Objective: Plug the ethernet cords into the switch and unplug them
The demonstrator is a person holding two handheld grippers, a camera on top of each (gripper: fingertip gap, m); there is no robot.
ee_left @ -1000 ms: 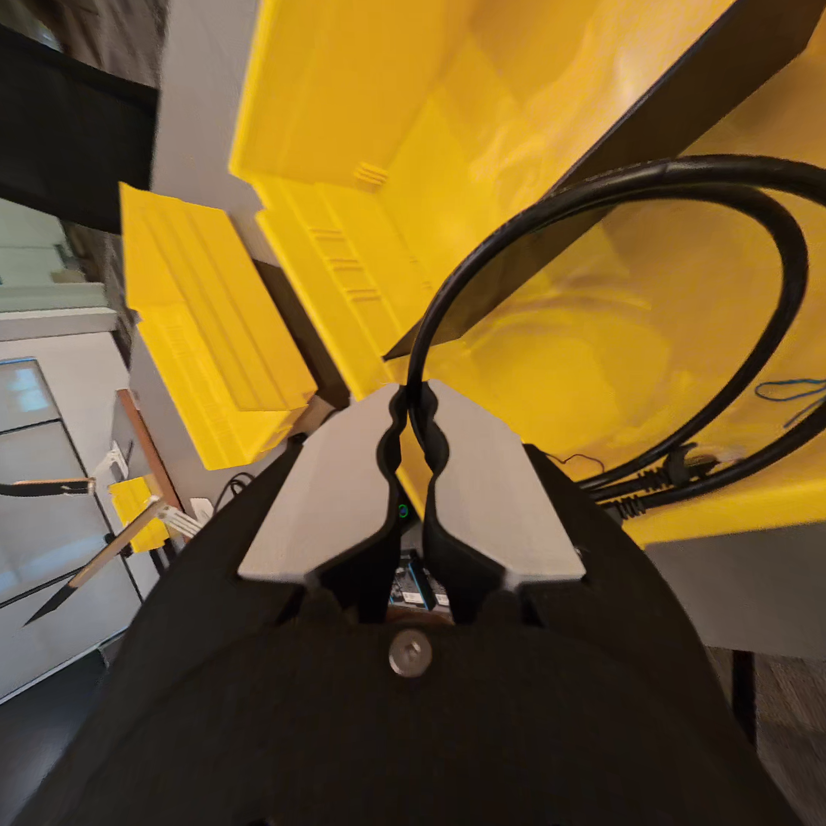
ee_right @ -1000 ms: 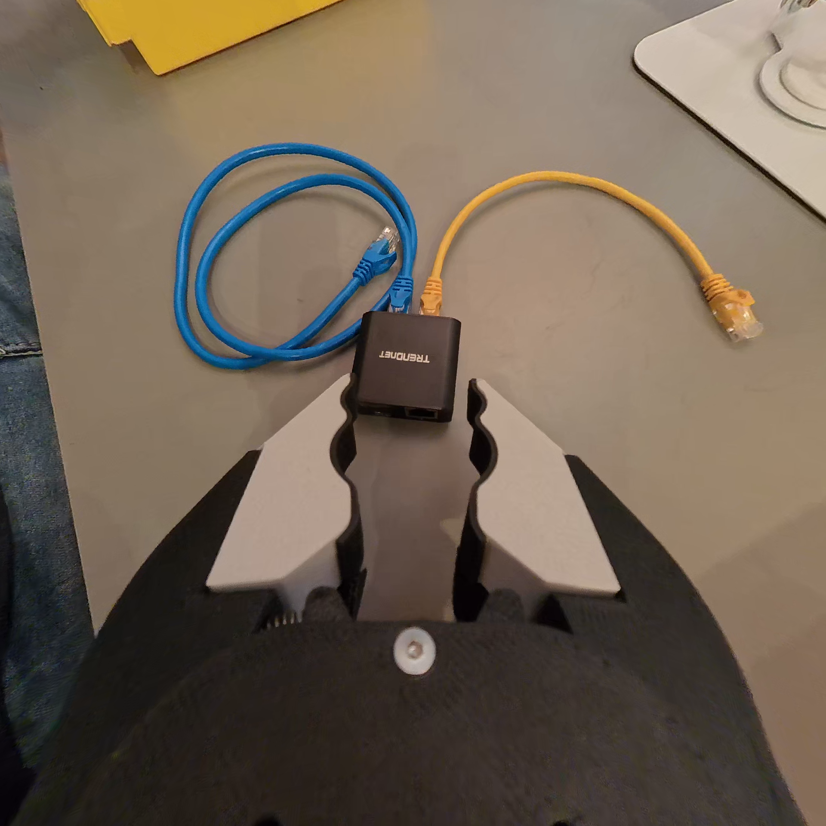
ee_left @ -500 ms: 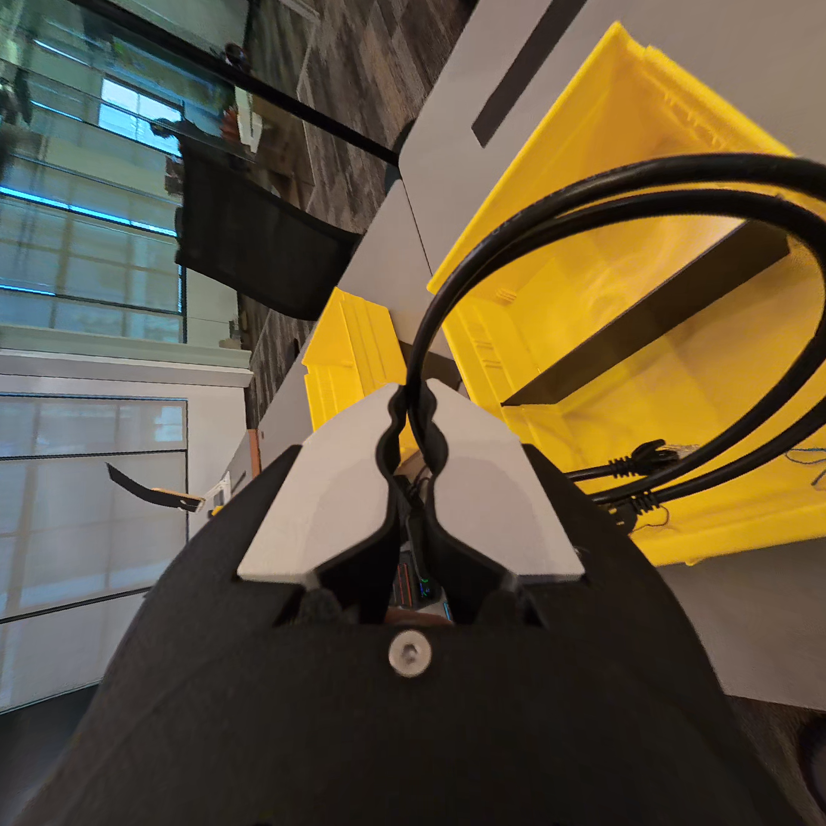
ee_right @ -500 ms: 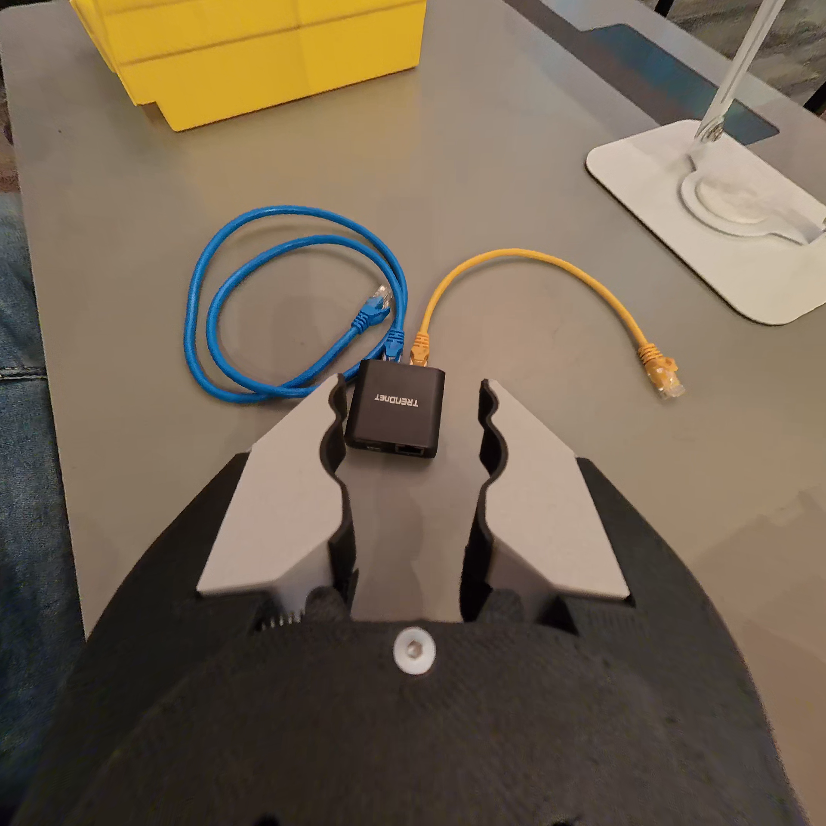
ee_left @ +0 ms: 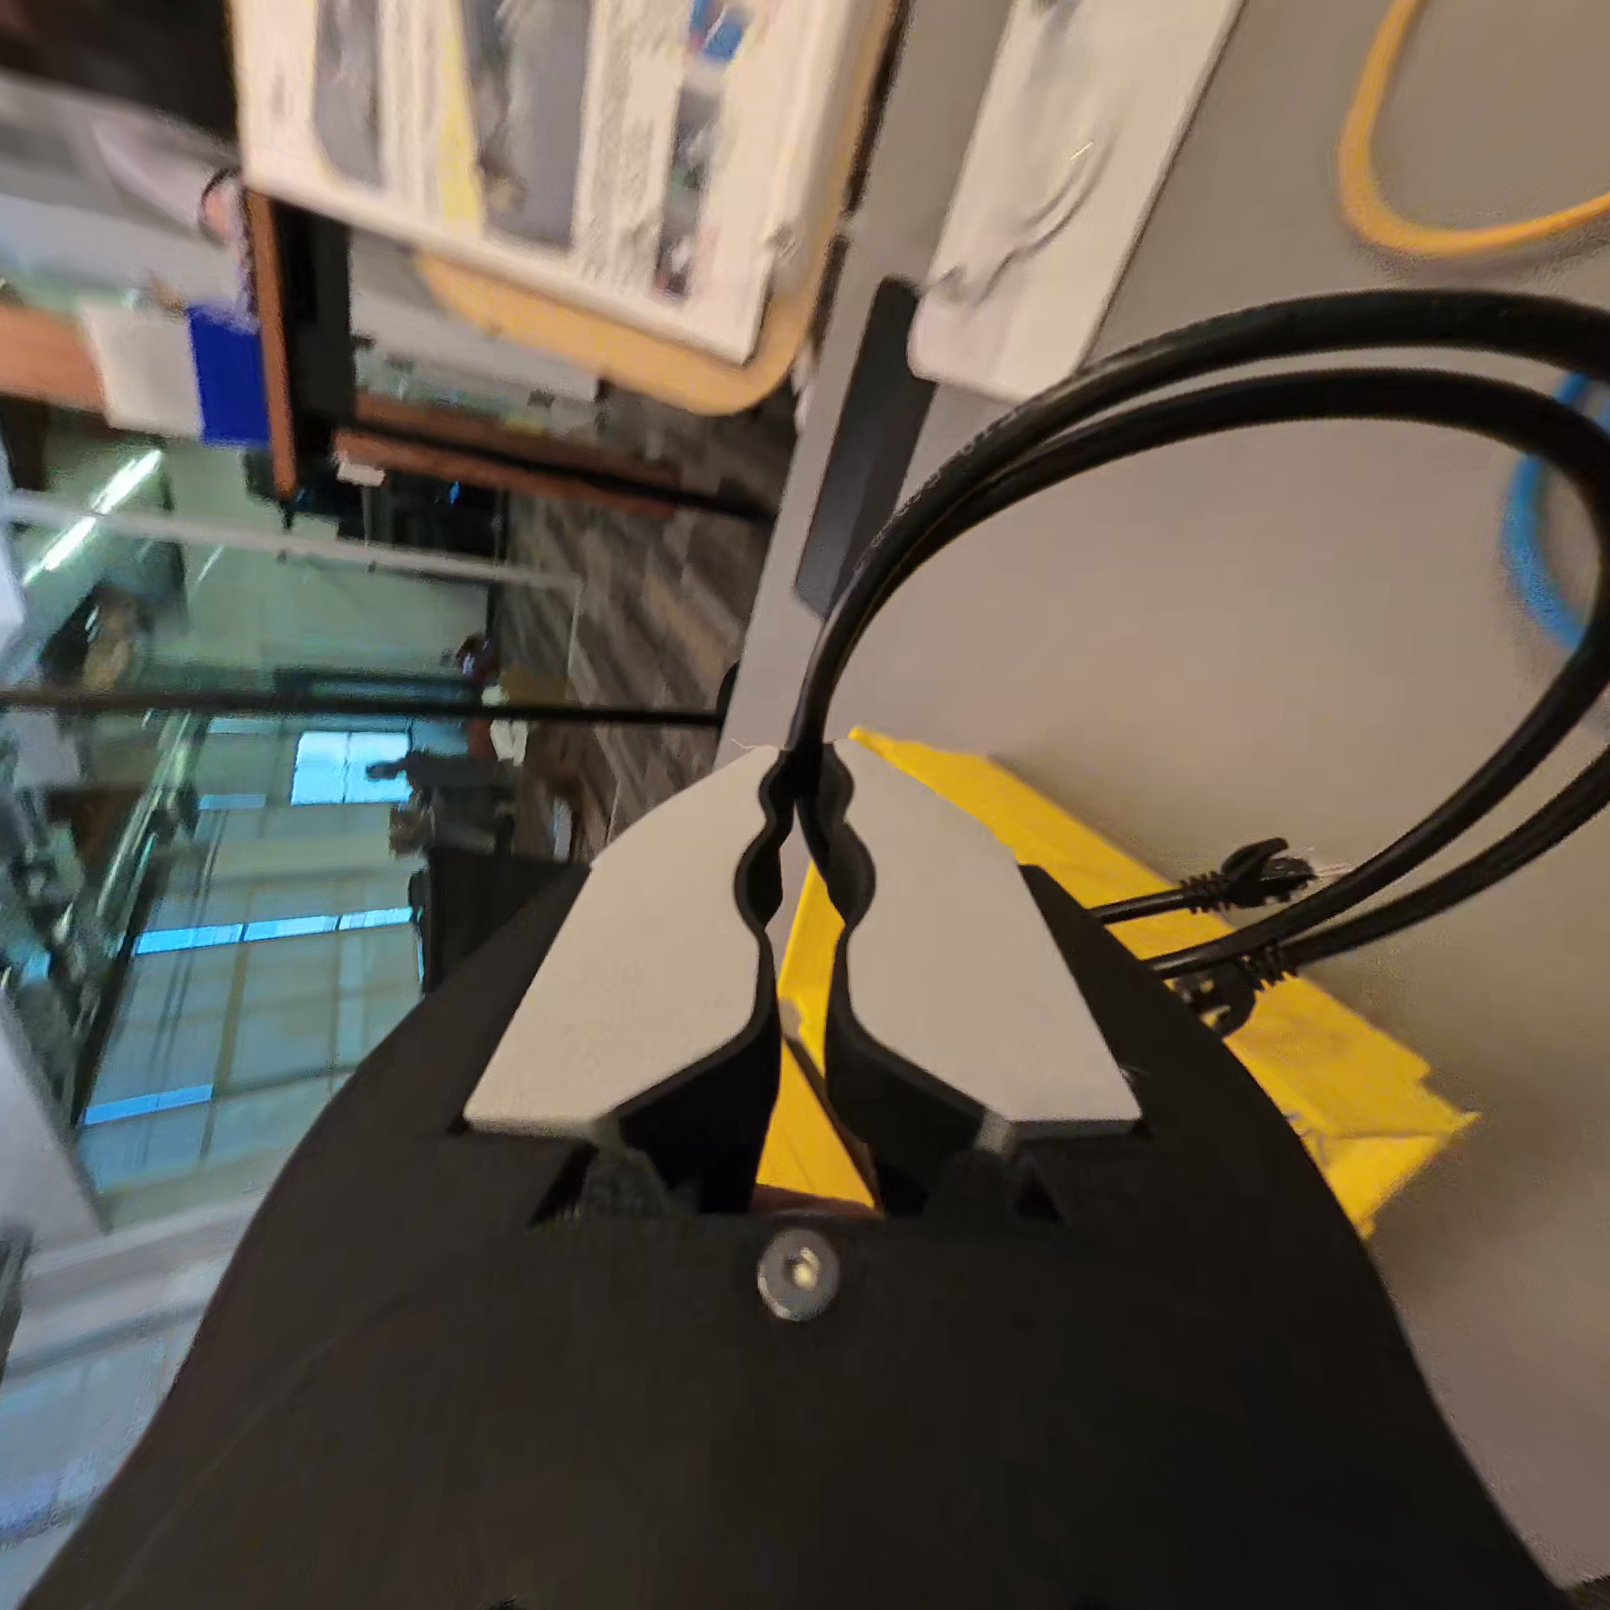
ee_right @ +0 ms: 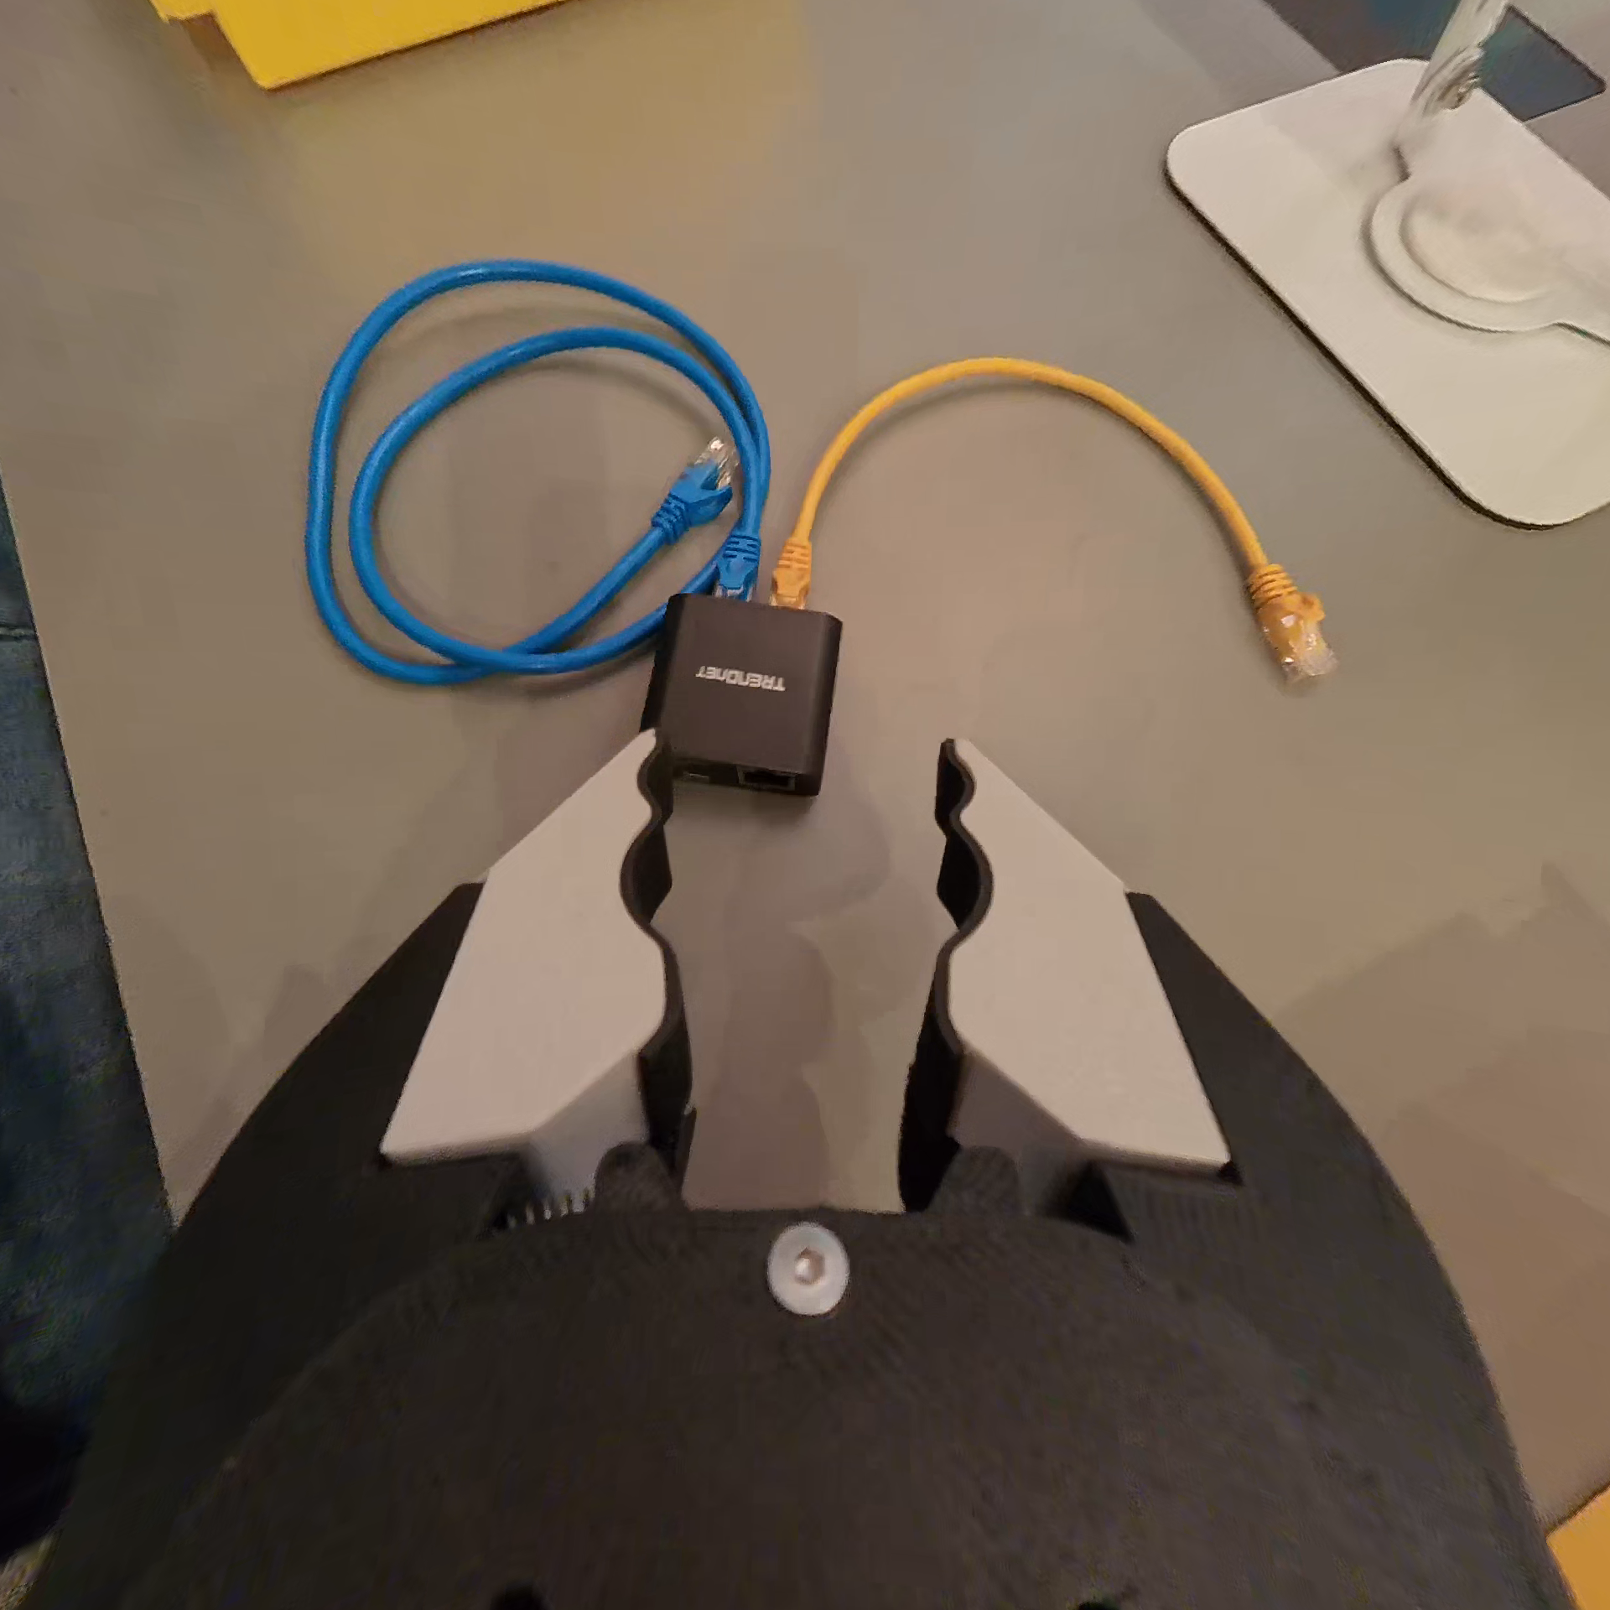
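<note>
My left gripper (ee_left: 801, 771) is shut on a black ethernet cord (ee_left: 1133, 383) and holds it in the air; the cord loops to the right and both black plugs (ee_left: 1254, 871) hang by the gripper's right side. In the right wrist view a small black switch (ee_right: 745, 697) lies on the grey table (ee_right: 1045, 784). A coiled blue cord (ee_right: 540, 470) and a short yellow cord (ee_right: 1028, 383) are each plugged into its far side, their other ends free. My right gripper (ee_right: 797, 758) is open just in front of the switch, its left fingertip beside the switch's near left corner.
A yellow bin (ee_left: 1176, 1028) sits under my left gripper and shows at the top left of the right wrist view (ee_right: 366, 35). A white stand base (ee_right: 1411, 287) is at the far right. Blue denim (ee_right: 43, 958) lies along the table's left edge. Left tips to right tips: about 35 cm. From my right tips it is roughly 4 cm to the small black switch (ee_right: 745, 697); from my left, 35 cm.
My left gripper has swung away from the yellow bin, carrying the black cord out over the table. My right gripper has stayed open and shifted slightly in front of the switch.
</note>
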